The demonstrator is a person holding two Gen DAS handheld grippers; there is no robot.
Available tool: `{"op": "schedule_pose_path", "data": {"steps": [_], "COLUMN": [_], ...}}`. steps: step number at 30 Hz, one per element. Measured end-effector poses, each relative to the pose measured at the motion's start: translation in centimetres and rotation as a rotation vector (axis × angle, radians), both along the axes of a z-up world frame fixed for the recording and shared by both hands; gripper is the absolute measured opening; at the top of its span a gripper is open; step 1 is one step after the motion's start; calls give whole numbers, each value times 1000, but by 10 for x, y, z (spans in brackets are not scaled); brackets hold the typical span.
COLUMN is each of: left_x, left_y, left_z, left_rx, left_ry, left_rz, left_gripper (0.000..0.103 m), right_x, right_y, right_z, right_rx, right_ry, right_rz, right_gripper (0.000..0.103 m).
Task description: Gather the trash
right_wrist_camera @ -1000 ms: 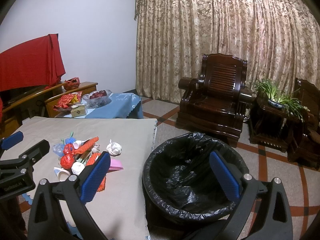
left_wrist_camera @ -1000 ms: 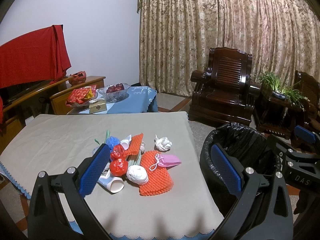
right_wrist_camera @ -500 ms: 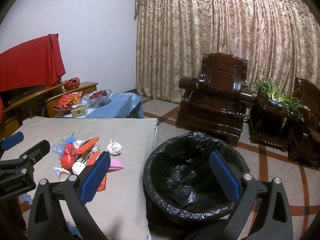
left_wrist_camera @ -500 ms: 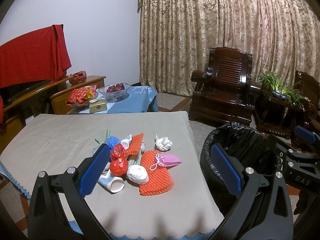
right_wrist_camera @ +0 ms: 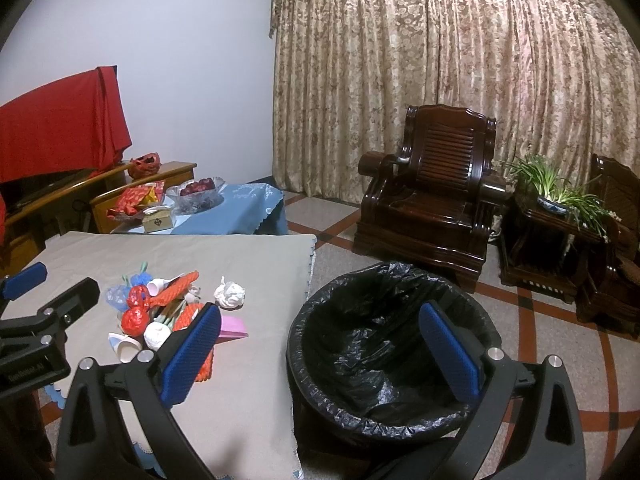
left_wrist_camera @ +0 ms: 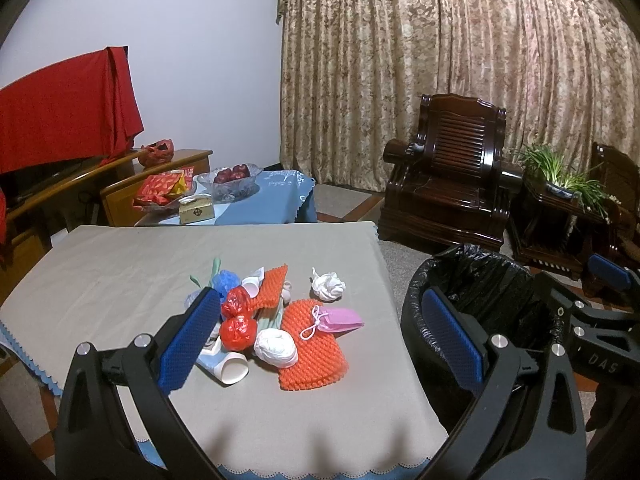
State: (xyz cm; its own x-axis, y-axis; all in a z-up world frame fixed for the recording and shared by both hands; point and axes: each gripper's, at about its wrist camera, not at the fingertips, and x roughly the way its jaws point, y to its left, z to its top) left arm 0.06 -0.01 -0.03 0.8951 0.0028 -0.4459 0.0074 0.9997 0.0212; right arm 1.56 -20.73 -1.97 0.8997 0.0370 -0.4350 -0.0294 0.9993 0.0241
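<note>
orange foam trash pile [left_wrist_camera: 308, 344] unmoved on table [left_wrist_camera: 120, 264], left gripper [left_wrist_camera: 320, 336] and right gripper [right_wrist_camera: 320, 344] still wide open, empty

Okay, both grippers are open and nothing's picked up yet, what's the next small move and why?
Probably lower the left gripper onto the white wad at the pile's near edge. It is open, empty, and the wad lies between its fingers, while the bin looks empty.

"DAS" printed on right tool [left_wrist_camera: 600, 364]; other markings unreadable.
</note>
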Motion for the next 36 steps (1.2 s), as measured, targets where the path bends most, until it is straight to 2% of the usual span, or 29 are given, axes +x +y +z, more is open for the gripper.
{"op": "schedule_pose_path", "data": {"steps": [5,11,12,15,18,21,25,28,36], "left_x": [0,6,6,17,21,28,34,37,52], "left_y": [0,12,16,37,55,84,114,127,149], "left_z": [0,-4,-8,-21,-19,-32,-51,-69,-118], "left_rx": [0,-10,-8,1,19,50,66,79,68], "left_ry": [1,7,7,3,-4,5,35,70,156], "left_rz": [0,15,24,77,135,211,250,259,257], "left_gripper": [98,98,98,98,98,98,98,98,98], "right_x": [1,8,14,21,31,42,59,69,99], "right_y": [-1,17,18,26,36,51,65,79,118], "right_z": [5,-20,-8,-12,-16,-30,-42,-55,-98], "right_rx": [1,2,1,1,6,5,7,5,-23], "right_ry": [1,5,8,16,33,62,91,108,190], "right_rz": [1,18,24,44,68,105,142,177,264], "right_gripper": [97,97,97,97,97,97,97,97,85]}}
